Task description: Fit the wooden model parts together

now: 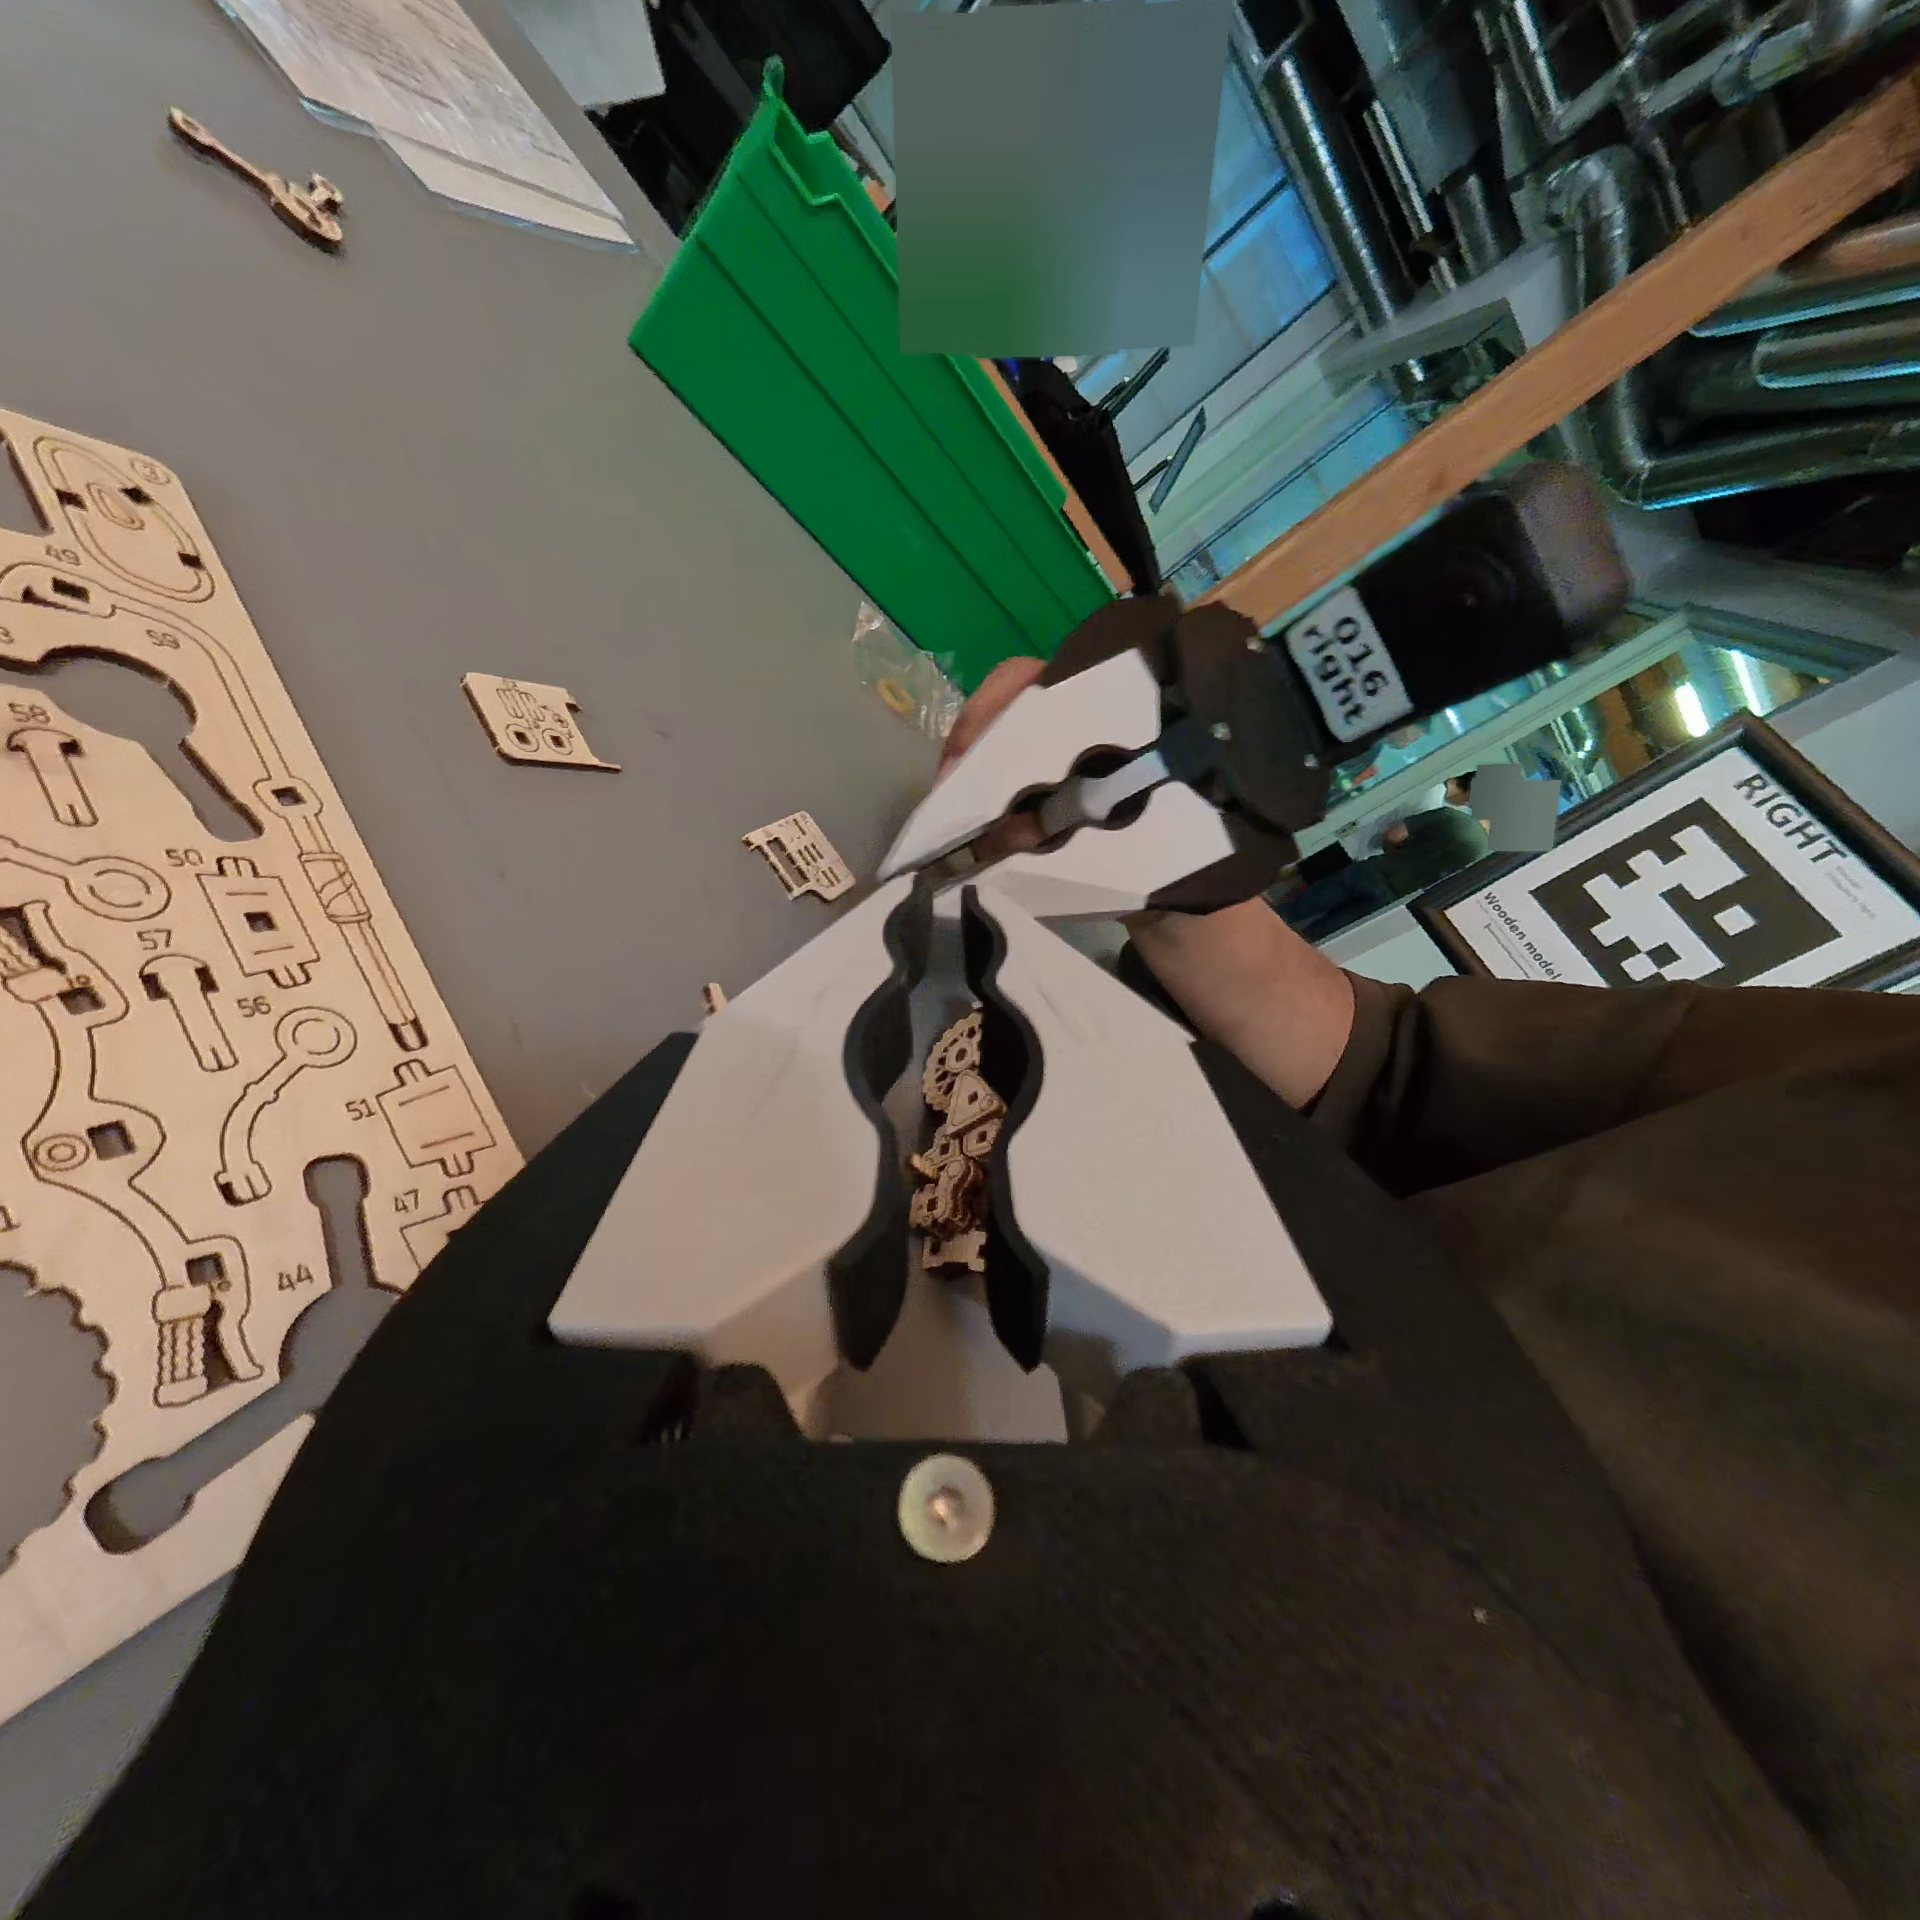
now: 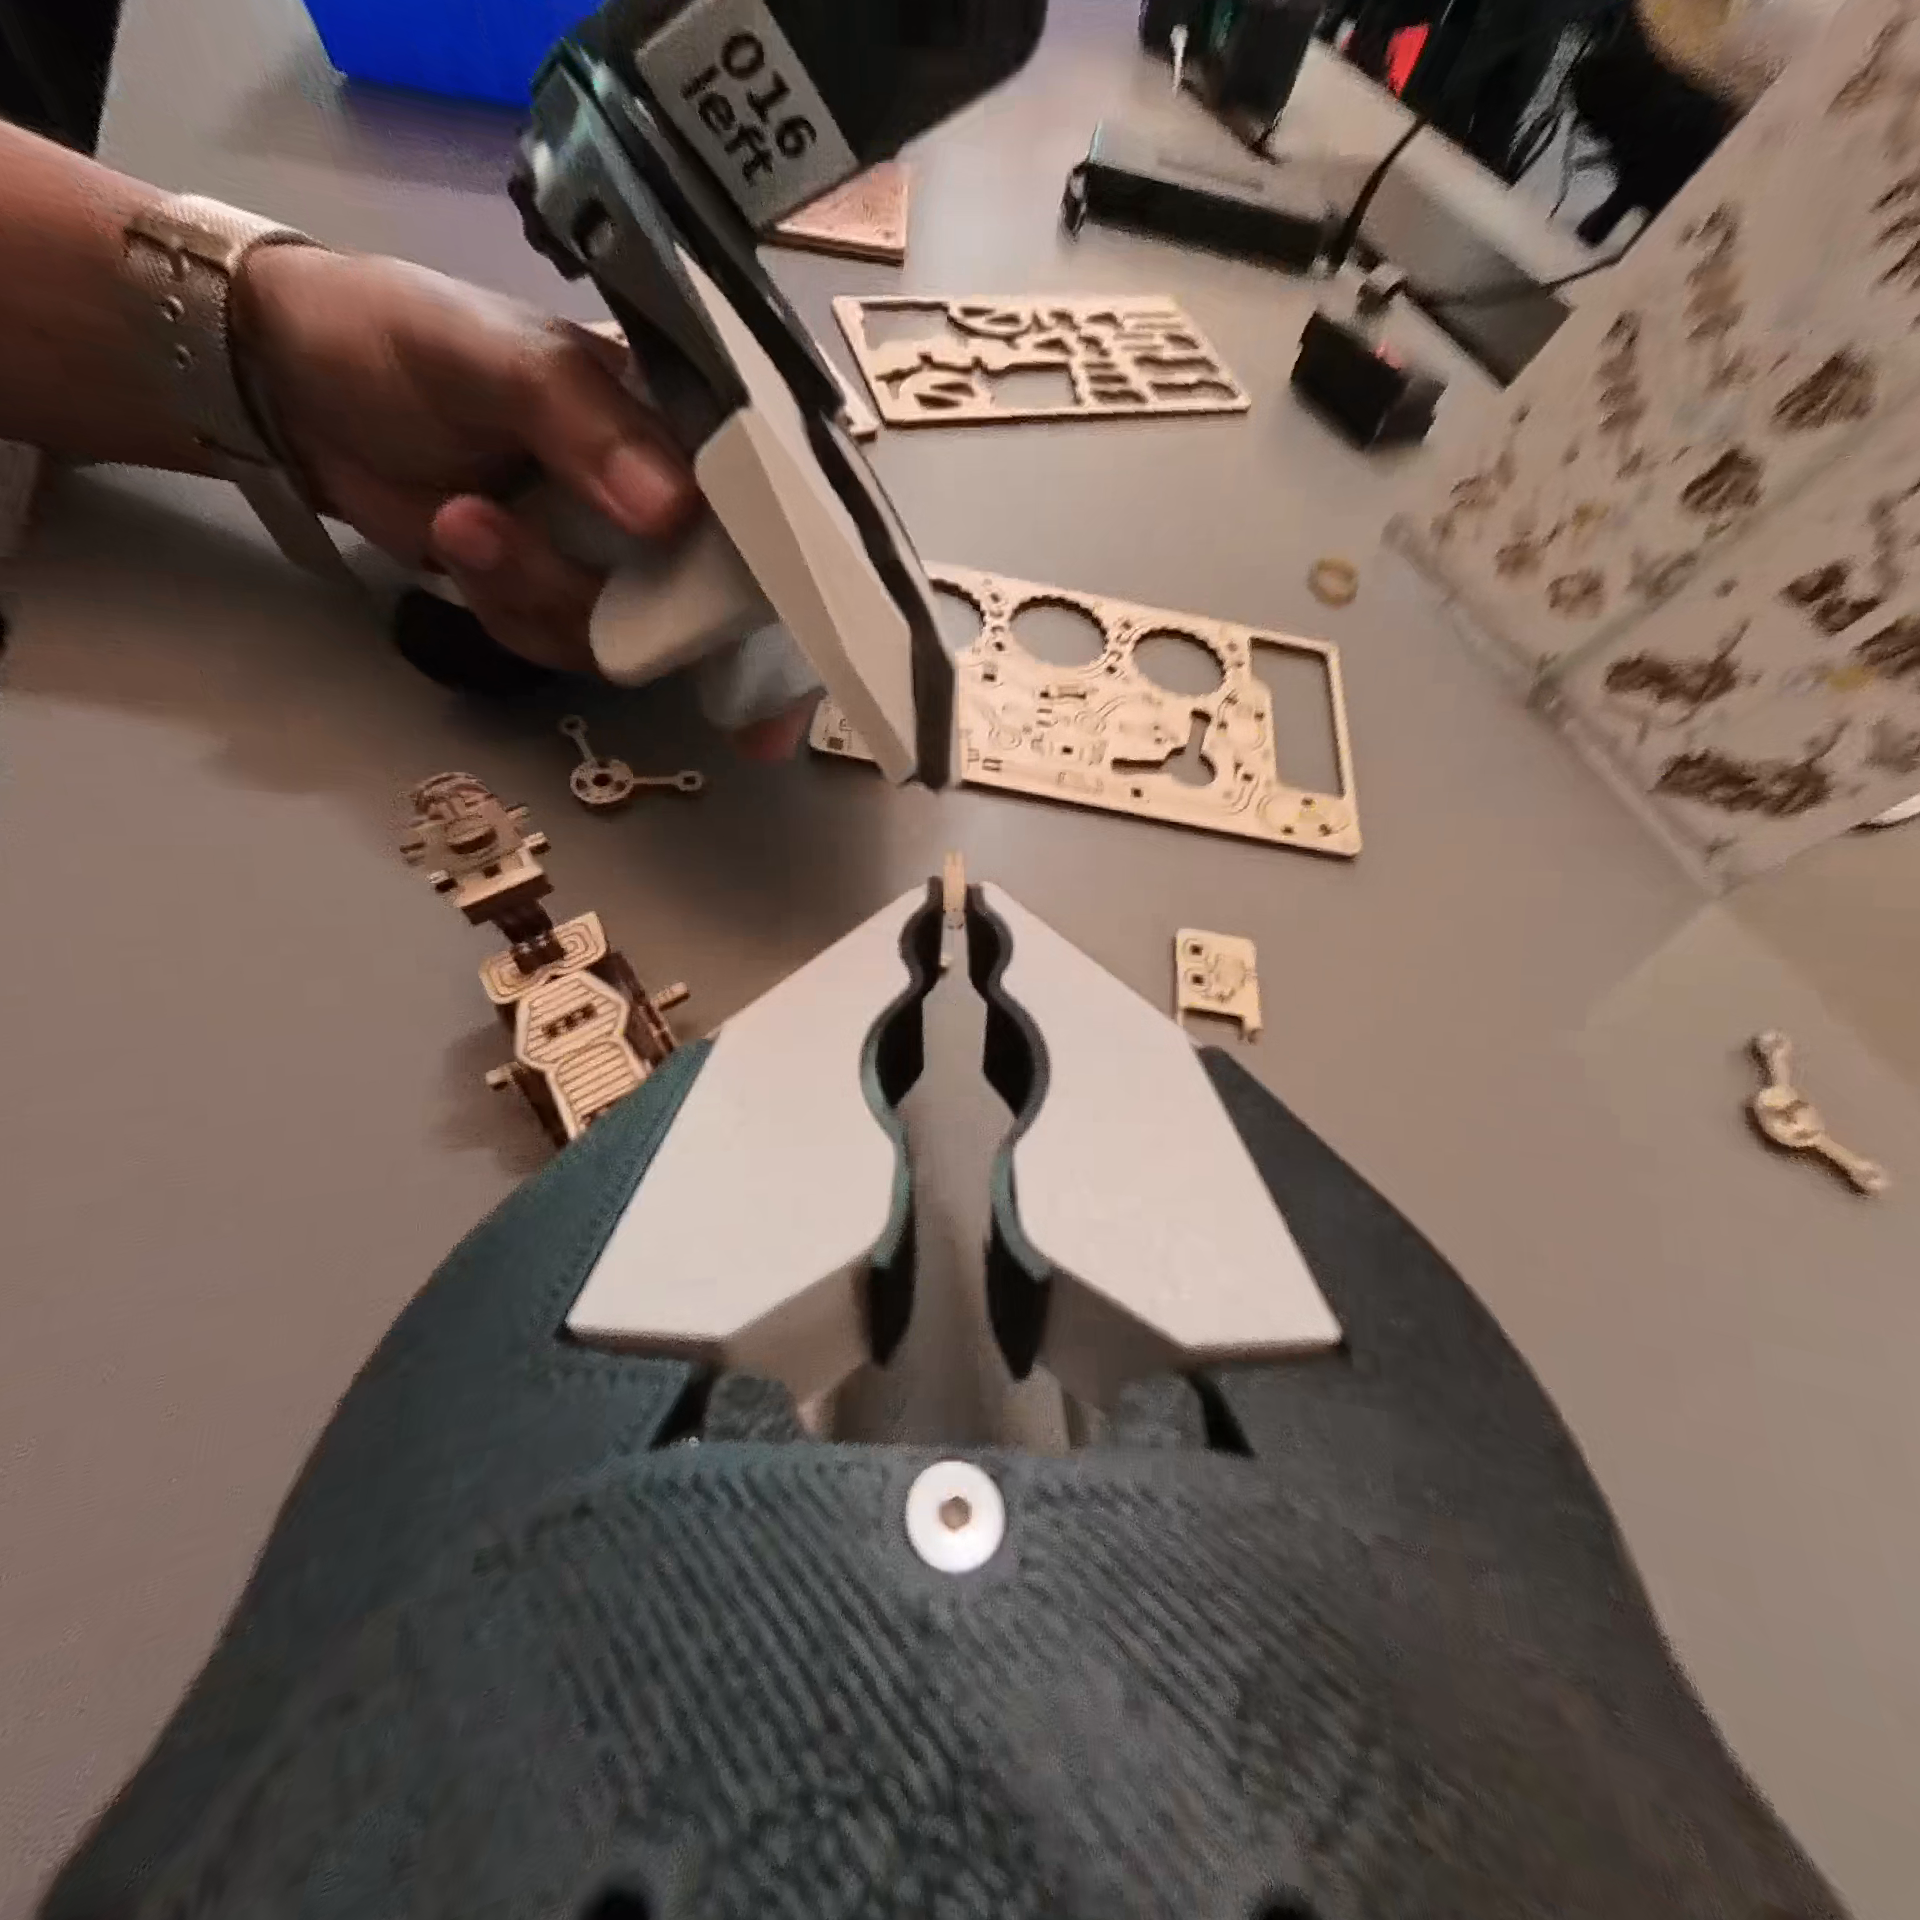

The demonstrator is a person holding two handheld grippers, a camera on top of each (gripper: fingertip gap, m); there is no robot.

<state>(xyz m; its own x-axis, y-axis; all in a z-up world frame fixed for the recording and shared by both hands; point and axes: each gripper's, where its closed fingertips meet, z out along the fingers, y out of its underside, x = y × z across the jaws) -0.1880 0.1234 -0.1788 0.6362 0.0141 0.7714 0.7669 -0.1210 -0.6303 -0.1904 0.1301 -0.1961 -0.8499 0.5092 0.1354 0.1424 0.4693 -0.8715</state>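
My right gripper (image 2: 951, 896) is shut on a thin flat wooden piece (image 2: 951, 883), held edge-on at its tips above the grey table (image 2: 1455, 1039). My left gripper (image 1: 940, 891) has its jaws nearly together with nothing at the tips. In the right wrist view it (image 2: 928, 777) hangs tip-down just beyond the held piece, a small gap apart. In the left wrist view the right gripper (image 1: 920, 868) almost meets my left tips. A part-built wooden robot model (image 2: 561, 997) lies on the table. It shows through the left finger gap (image 1: 956, 1143).
Laser-cut wooden sheets lie on the table (image 1: 156, 935) (image 2: 1143, 717) (image 2: 1039, 353). Loose small parts lie around (image 1: 535, 722) (image 1: 805, 854) (image 2: 1216, 982) (image 2: 1813, 1117) (image 2: 629, 774). A green bin (image 1: 831, 395) stands at the table's edge. A printed booklet (image 2: 1714, 520) stands at the right. The tips of both grippers are at nearly the same place.
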